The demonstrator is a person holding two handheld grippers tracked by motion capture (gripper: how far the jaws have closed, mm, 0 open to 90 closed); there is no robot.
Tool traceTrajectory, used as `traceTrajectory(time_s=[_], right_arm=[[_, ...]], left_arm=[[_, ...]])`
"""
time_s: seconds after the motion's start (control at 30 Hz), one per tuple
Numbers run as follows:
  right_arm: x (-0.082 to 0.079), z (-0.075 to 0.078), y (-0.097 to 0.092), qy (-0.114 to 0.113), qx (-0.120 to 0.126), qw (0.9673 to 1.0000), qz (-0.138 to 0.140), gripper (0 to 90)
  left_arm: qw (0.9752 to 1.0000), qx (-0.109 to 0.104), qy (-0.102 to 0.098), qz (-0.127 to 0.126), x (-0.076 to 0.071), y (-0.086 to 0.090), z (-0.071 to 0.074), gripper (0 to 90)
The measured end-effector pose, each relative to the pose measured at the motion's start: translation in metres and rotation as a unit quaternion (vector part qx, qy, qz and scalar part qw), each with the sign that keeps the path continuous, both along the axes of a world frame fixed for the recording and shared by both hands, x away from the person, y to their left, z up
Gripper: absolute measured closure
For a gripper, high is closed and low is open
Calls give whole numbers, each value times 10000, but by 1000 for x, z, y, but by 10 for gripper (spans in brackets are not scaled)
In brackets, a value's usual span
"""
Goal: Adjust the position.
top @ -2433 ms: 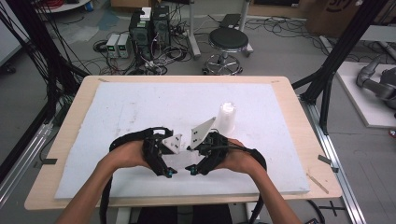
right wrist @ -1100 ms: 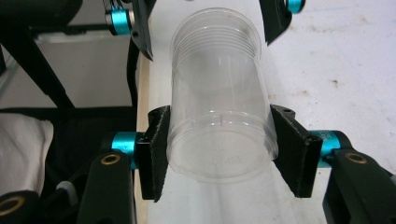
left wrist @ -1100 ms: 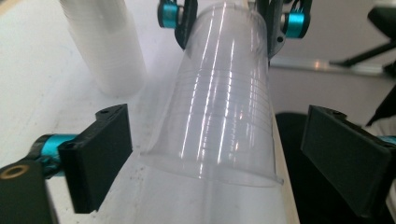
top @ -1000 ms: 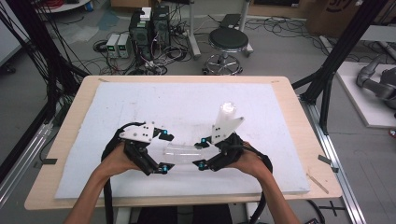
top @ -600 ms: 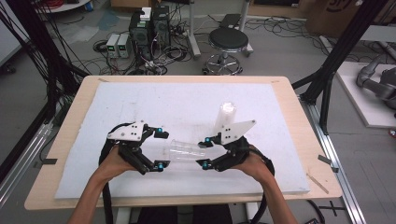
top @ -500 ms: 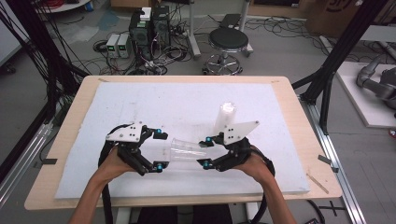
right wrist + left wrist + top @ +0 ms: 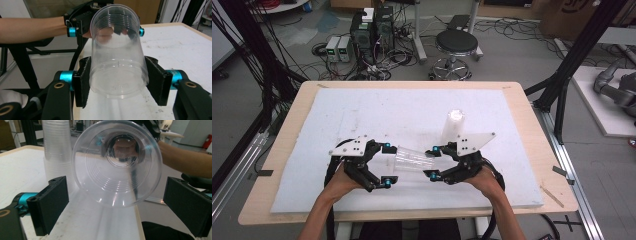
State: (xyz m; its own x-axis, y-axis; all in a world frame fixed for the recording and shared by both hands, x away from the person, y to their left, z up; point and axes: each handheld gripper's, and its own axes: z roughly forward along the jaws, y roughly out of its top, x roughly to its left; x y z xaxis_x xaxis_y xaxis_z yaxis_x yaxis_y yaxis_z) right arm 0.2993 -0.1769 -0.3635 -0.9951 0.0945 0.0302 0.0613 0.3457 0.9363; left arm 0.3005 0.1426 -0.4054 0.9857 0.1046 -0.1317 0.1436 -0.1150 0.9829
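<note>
right now right gripper (image 7: 117, 82) has its pads pressed on both sides of the clear cup (image 7: 117, 57) near its base, cup lying sideways at frame centre. left gripper (image 7: 117, 202) jaws stand wide, apart from the cup's rim, which faces them without touching. stack of cups (image 7: 453, 128) stands upright just above, right of centre, on the white board (image 7: 362, 110).
</note>
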Motion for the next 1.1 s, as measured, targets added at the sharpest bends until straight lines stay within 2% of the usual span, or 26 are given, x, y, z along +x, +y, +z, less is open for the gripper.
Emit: traceTrajectory(time_s=[0.43,0.63,0.87,1.1], right_arm=[[-1,-2,2,-85,233,9996,151,425],[-2,-2,1,-119,285,9994,161,425],[-2,-2,1,-151,341,9991,194,425],[-2,-2,3,-191,382,9988,222,425]], left_arm=[[9992,-310,154,-193,2,-18,0,63],[9988,-363,218,-256,2,-22,0,64],[9984,-390,213,-340,3,-23,0,126],[9976,-519,214,-401,3,-23,1,159]])
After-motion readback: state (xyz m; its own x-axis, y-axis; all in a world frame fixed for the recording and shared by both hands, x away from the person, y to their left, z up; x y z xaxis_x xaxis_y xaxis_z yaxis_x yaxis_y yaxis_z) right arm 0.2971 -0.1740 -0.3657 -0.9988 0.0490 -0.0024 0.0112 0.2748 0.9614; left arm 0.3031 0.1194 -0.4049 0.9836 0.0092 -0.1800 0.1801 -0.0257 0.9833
